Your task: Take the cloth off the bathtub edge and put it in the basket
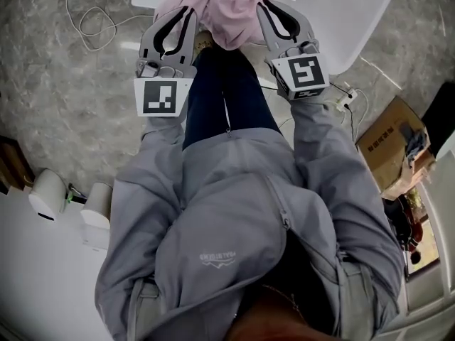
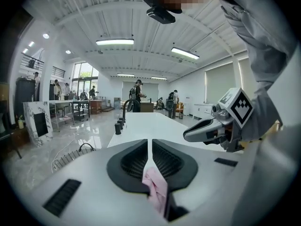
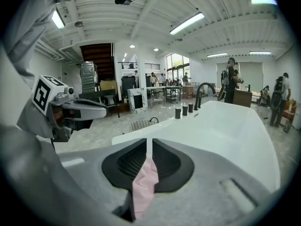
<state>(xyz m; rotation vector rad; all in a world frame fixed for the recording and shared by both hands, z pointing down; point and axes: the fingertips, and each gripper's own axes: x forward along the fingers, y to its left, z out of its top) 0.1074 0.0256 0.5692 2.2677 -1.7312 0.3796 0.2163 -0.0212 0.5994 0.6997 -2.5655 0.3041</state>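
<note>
Already you have the pink cloth (image 1: 220,9) pinched in both grippers. The left gripper (image 1: 186,11) has its fingers closed tight on one fold and the right gripper (image 1: 264,6) on another, with the cloth bunched between them by the bathtub (image 1: 341,13) end. What's left, as I judge it, is carrying it to the wire basket (image 2: 70,158) on the floor beside the tub and letting go.

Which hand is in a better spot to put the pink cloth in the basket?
Left, probably. The left hand-held gripper and the right hand-held gripper are both shut on the pink cloth, but the basket sits left of the bathtub, on the left one's side.
</note>
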